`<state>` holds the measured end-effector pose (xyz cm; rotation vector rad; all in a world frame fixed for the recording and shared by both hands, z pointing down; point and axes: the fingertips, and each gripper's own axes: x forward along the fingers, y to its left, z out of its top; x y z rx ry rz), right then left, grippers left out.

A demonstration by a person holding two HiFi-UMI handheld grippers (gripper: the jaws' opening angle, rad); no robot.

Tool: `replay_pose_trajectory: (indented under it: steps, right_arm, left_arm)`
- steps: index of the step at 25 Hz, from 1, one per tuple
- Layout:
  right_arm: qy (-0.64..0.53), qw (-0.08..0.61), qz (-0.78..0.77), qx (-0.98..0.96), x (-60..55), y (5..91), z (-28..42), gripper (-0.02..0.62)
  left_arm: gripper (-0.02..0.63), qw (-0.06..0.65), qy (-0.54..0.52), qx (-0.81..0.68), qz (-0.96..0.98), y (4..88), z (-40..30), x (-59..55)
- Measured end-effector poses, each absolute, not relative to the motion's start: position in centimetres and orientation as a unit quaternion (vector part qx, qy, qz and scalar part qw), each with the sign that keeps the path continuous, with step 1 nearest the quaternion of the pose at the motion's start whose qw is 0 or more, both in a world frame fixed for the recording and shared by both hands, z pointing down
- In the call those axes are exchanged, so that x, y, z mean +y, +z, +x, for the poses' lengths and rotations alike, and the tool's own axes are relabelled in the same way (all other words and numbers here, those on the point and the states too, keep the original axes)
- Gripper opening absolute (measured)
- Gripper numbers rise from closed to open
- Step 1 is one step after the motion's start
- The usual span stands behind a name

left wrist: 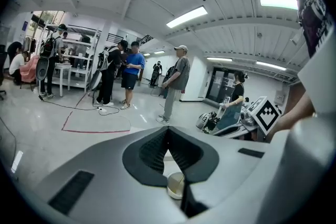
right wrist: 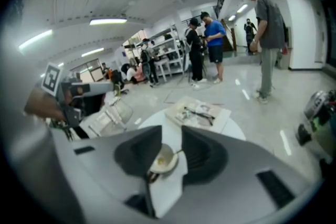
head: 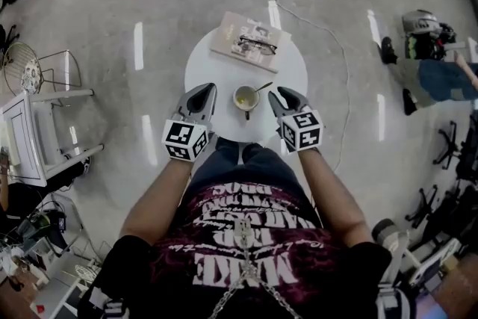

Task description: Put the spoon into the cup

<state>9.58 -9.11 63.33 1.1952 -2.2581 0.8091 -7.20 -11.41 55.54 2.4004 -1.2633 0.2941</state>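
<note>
- step: spoon (head: pixel 263 87) is found lodged in the cup (head: pixel 246 98); placing is judged done, with only the withdrawal left.
- cup: set near the front middle of the round table (head: pixel 216 60), its handle turned toward the person.
- spoon axis: bowl sunk in the cup, handle leaned over the rim and pointed up and right in the head view.
- right gripper (head: pixel 282 93): jaws parted, nothing clasped, just beside the cup.
- left gripper (head: pixel 208 89): jaws closed together, nothing held.
- next move: grippers to be drawn back without the cup being knocked.

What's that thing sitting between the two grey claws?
A cup with a spoon in it stands between the left gripper and the right gripper, clearest in the head view.
</note>
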Motion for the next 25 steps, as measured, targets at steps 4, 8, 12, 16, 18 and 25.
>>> replay_pose_trajectory:
  steps: [4,8,12,16,18,25]
  right_arm:
    - [0.321,0.231,0.438,-0.807,-9.6,65.8,9.7,0.120]
    - [0.334,0.237,0.435,-0.802,-10.2,67.7,9.6,0.120]
    - [0.348,0.239,0.434,-0.796,-10.4,69.4,9.4,0.118]
    - [0.361,0.232,0.434,-0.792,-10.7,70.3,8.8,0.118]
    - [0.364,0.235,0.436,-0.789,-11.0,70.8,8.7,0.118]
    - [0.366,0.251,0.452,-0.774,-10.5,72.2,9.1,0.046]
  left_arm:
    - [0.029,0.207,0.107,-0.453,0.861,55.7,-7.3,-11.6]
    - [0.029,0.206,0.113,-0.452,0.860,55.7,-7.6,-11.4]
    - [0.029,0.206,0.120,-0.456,0.857,55.8,-8.7,-11.0]
    - [0.029,0.201,0.124,-0.461,0.855,55.5,-10.0,-11.0]
    - [0.029,0.198,0.125,-0.463,0.855,55.4,-10.5,-11.1]
    - [0.029,0.193,0.131,-0.459,0.858,55.1,-11.6,-10.8]
